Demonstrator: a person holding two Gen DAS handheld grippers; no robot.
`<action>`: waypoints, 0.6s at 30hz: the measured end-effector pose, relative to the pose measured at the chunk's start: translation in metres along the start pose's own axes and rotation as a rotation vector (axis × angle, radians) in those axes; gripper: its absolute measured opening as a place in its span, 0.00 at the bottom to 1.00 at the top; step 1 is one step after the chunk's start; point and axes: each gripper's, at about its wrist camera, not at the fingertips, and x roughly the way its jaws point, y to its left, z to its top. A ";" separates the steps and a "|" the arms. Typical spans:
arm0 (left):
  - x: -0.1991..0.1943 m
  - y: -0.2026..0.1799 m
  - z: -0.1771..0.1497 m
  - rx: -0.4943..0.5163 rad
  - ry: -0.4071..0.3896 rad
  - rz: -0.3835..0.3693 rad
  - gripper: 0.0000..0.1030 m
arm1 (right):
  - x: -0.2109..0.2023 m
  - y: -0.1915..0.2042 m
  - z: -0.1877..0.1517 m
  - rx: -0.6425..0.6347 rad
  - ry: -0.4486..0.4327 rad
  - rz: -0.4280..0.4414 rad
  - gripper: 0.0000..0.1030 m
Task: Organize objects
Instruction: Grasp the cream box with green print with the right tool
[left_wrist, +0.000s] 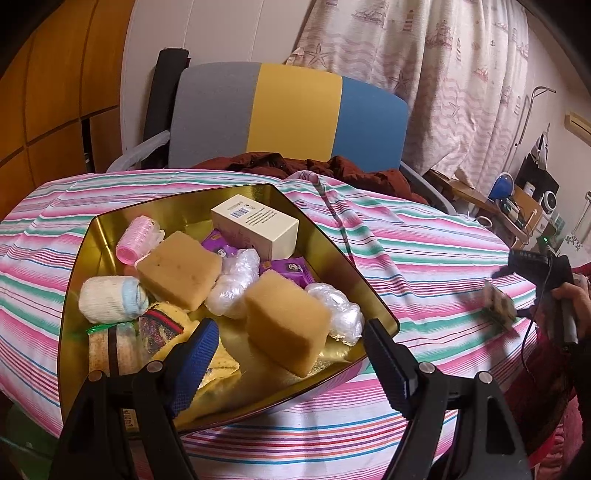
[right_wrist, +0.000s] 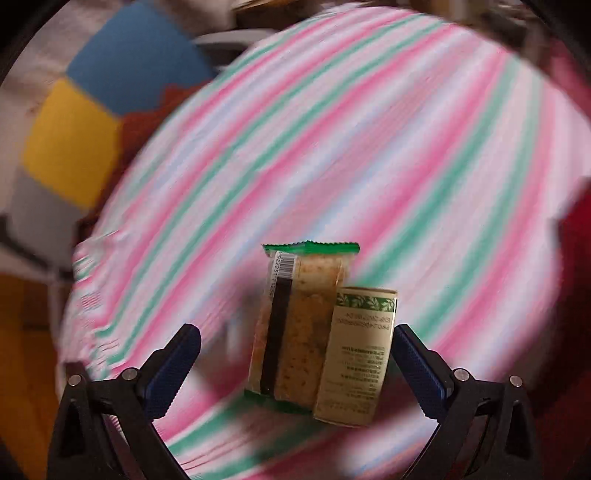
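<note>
Watching first: your right claw (right_wrist: 295, 332) is spread wide, its fingers not pressing the snack packet (right_wrist: 295, 325) and small box (right_wrist: 354, 354) between them.
Risk there: both may drop on the striped cloth (right_wrist: 369, 147), well apart from the tin (left_wrist: 110, 236).
Left claw (left_wrist: 291, 325): released, empty, over the tin.
Risk here: lowering it may knock the sponge (left_wrist: 288, 314).

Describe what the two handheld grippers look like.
Each gripper, left and right, has black plastic fingers with silver rivets at the joints and blue textured pads. In the left wrist view, the right gripper's black handle trails a thin black cable and shows a small green light.
</note>
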 end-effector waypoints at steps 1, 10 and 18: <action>0.000 -0.001 0.000 0.004 0.001 -0.001 0.79 | 0.005 0.007 -0.001 -0.031 0.029 0.063 1.00; 0.003 -0.020 0.011 0.063 -0.003 -0.031 0.79 | -0.002 0.031 -0.005 -0.163 -0.020 0.039 1.00; 0.010 -0.054 0.023 0.132 -0.002 -0.082 0.79 | 0.006 0.027 -0.008 -0.160 0.026 0.034 1.00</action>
